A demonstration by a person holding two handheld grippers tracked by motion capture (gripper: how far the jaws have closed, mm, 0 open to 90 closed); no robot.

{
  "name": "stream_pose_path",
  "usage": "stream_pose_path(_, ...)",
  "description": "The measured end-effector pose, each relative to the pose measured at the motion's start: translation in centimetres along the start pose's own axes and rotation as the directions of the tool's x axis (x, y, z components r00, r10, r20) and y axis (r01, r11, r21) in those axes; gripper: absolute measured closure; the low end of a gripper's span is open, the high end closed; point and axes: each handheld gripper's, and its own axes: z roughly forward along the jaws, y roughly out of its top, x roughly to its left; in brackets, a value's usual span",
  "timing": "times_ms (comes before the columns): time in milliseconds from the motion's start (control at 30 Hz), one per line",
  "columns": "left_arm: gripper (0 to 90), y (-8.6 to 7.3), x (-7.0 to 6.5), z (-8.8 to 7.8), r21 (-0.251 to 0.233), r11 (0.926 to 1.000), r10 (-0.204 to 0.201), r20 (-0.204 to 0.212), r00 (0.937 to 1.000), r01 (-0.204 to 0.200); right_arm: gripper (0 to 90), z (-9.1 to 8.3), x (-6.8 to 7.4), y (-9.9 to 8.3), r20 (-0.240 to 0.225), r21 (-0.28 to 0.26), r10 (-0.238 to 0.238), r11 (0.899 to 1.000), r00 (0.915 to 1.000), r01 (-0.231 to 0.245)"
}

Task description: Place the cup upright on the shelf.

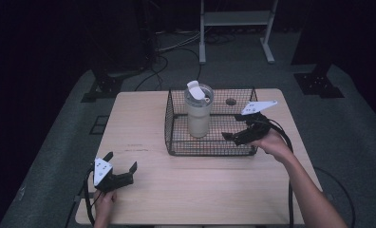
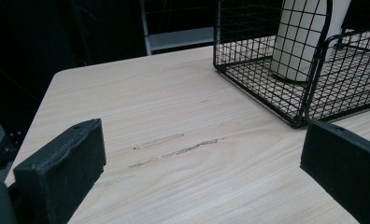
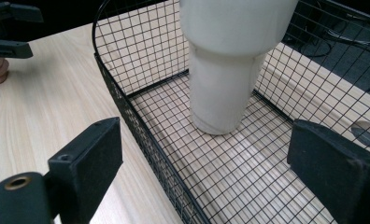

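While ahead of open fingers [image 3: 206, 163], tumbler [image 3: 225, 70].

Cream lidded tumbler [image 1: 198, 114] stands upright inside the wire basket [image 1: 176, 142]

Tumbler [image 1: 198, 114] upright in basket [image 1: 176, 145] left half, on table [image 1: 200, 180] far centre.
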Motion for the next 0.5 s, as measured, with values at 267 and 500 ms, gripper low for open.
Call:
stream_pose_path(267,0.0,0.0,0.0,0.0,-0.001,1.0,-0.004,0.0,1.0,0.004,9.8,-0.4,0.8,-1.1,-0.009,0.002,-0.005,1.0,0.9999,0.005)
stream_pose_path(500,0.0,0.0,0.0,0.0,0.003,1.0,0.0,-0.001,1.0,0.0,9.8,-1.0,1.3,-2.1,-0.017,-0.002,-0.004,1.0,0.9998,0.004)
